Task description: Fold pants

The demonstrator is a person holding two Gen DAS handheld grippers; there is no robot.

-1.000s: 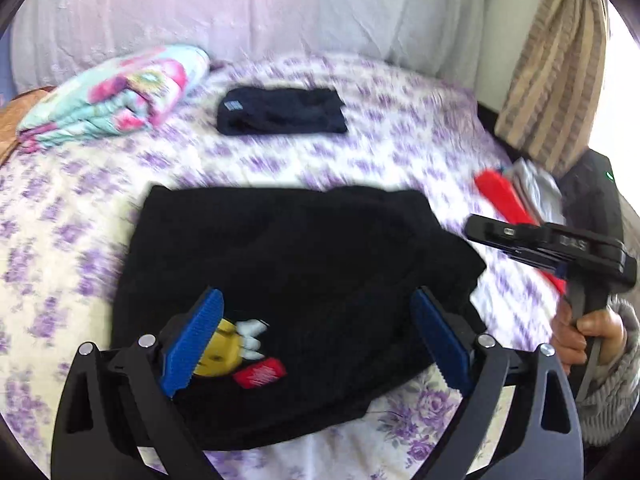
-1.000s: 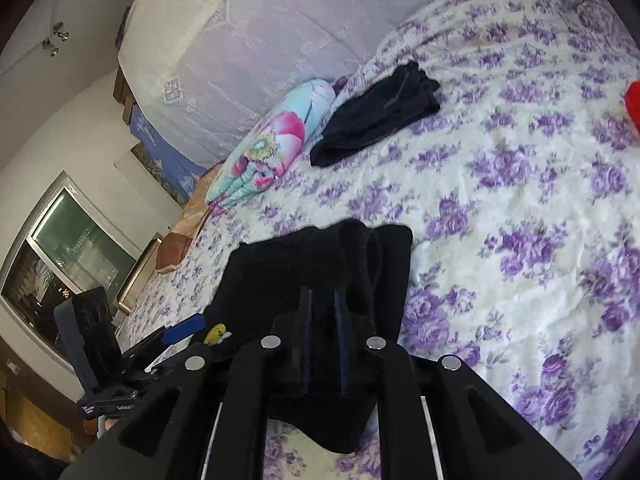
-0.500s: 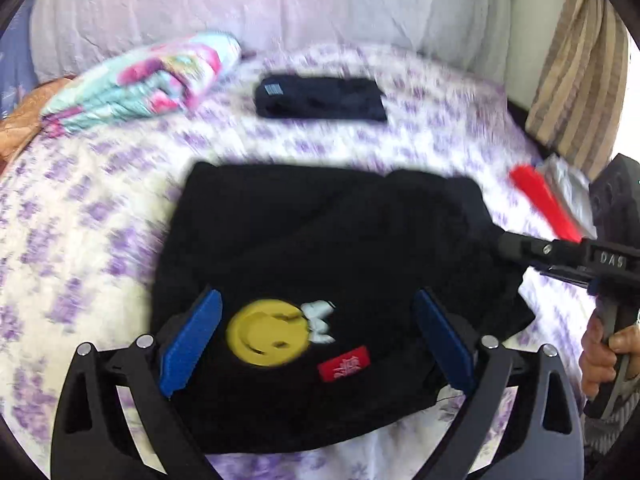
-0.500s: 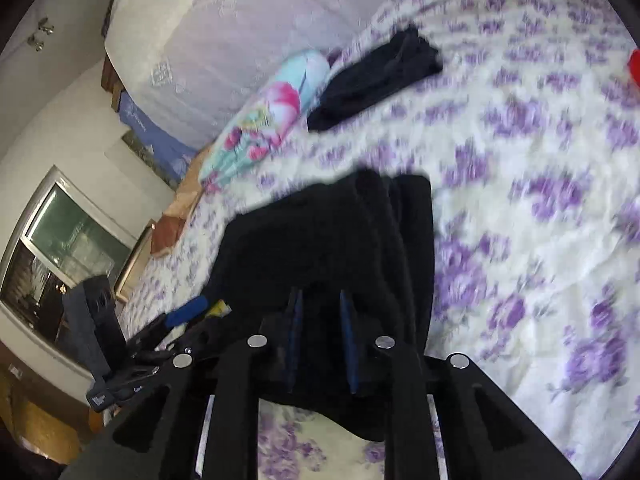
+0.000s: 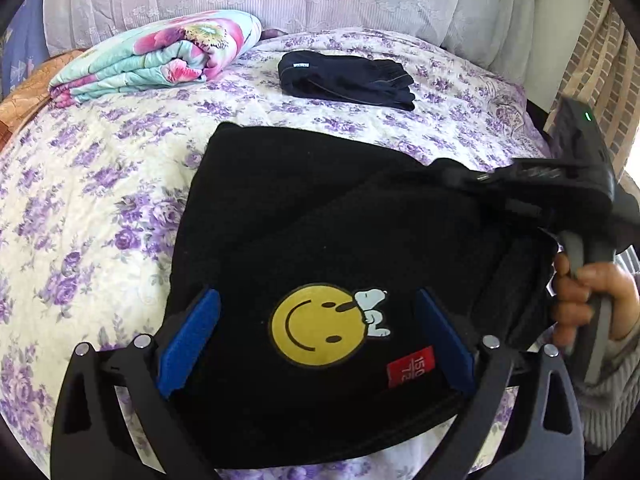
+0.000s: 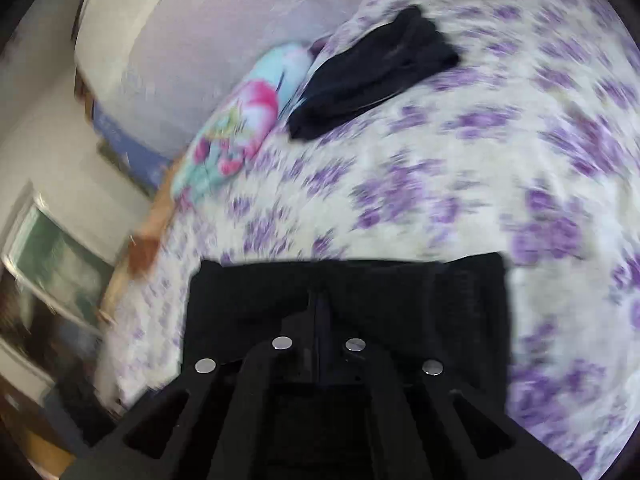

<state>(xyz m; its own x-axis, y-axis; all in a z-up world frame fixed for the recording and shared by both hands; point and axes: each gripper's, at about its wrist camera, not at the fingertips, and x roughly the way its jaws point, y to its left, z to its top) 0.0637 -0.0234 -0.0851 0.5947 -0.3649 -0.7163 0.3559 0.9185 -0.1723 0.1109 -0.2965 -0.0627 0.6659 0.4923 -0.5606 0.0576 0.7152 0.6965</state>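
Your left hand-held gripper (image 5: 316,336) has its blue pads (image 5: 188,336) spread wide apart above the black pants (image 5: 320,220), with the yellow smiley patch (image 5: 316,324) and the red tag (image 5: 412,364) showing between them; whether the pads touch the cloth is unclear. The pants lie folded on the bed (image 5: 100,184), on its purple-flowered cover, near you. Your right hand-held gripper (image 6: 318,312) has its fingers pressed together on a fold of the pants' black cloth, and in the left wrist view it reaches in from the right edge, with your hand (image 5: 580,300) around its handle. The right wrist view is blurred. Farther back on the bed, a folded dark garment (image 5: 348,80) lies well apart from the pants, and a rolled floral blanket (image 5: 160,56) lies to its left near the headboard.
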